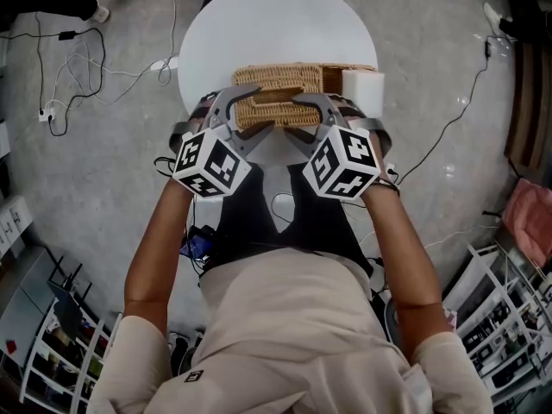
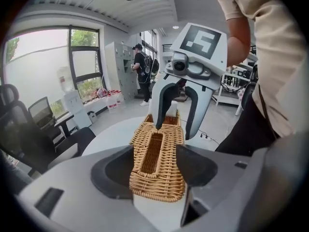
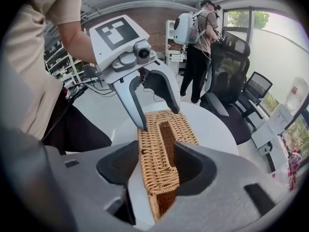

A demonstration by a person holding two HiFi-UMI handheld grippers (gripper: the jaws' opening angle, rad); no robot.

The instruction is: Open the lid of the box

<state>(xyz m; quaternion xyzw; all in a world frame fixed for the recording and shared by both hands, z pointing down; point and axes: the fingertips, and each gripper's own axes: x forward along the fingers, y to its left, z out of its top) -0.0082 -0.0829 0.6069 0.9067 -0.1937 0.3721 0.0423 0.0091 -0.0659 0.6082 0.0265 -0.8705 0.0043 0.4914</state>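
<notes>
Head view: 1 wicker box (image 1: 297,76) on round white desk (image 1: 259,24), near its front edge; bare desk beyond. 1 slotted lid (image 1: 269,110) spans my 2 tools. Left tool (image 1: 246,110) wide, flanking lid's left end. Right tool (image 1: 297,121) wide, flanking its right end.

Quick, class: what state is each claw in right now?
Left claw: open, box end between its jaws, not gripped.
Right claw: open, the other box end between its jaws, not gripped.
</notes>
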